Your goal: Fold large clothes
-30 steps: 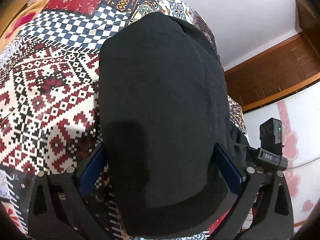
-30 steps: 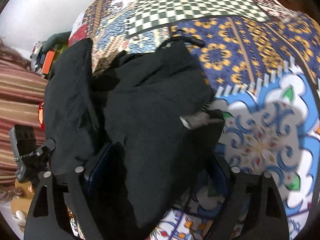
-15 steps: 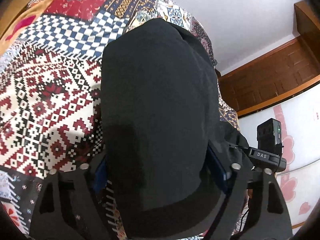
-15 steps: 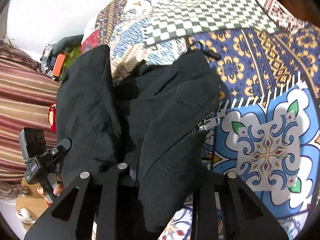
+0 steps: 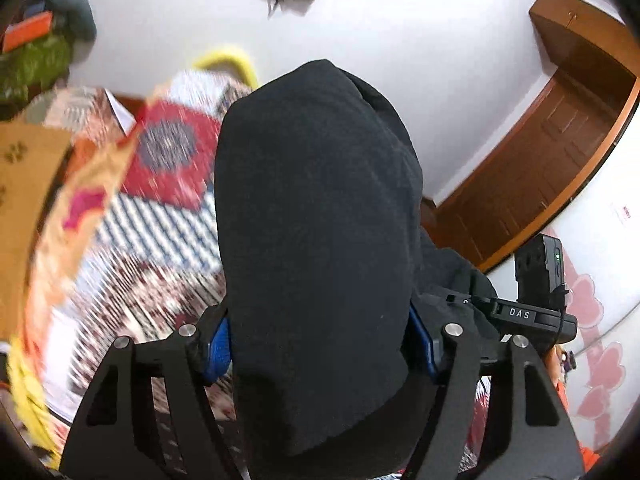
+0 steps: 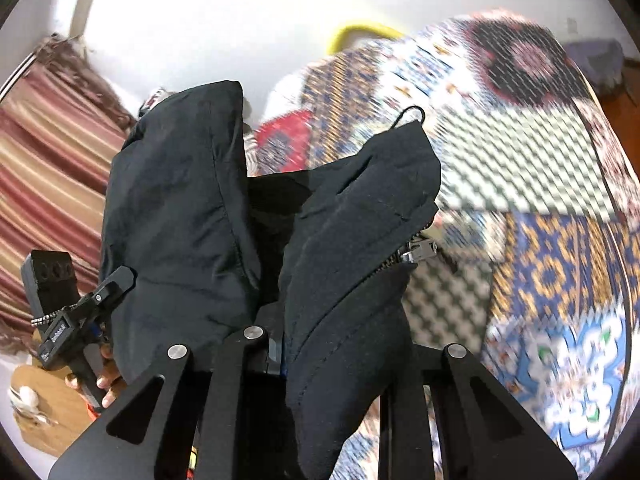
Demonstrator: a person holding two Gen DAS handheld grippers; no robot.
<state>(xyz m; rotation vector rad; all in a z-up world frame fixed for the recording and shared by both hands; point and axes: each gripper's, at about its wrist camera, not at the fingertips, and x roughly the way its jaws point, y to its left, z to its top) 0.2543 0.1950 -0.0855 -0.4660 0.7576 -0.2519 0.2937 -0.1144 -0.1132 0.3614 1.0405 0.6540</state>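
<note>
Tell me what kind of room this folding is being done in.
Most likely a bedroom in a home. A patchwork bedspread covers a wide soft surface, a wooden door sits in a white wall, and a striped curtain hangs to one side.

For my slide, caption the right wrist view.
Right gripper lifts a black zip jacket above the patchwork bedspread.

The right gripper (image 6: pixel 336 354) has its jaws clamped on a fold of a black jacket (image 6: pixel 352 240), whose cloth rises from between them. A metal zipper pull (image 6: pixel 418 251) hangs at the jacket's right edge. To the left, another part of the jacket leads to the left gripper (image 6: pixel 76 316), held in a hand (image 6: pixel 105 380). A blurred patchwork bedspread (image 6: pixel 540 200) lies behind, and a striped curtain (image 6: pixel 44 160) hangs at far left.
</note>
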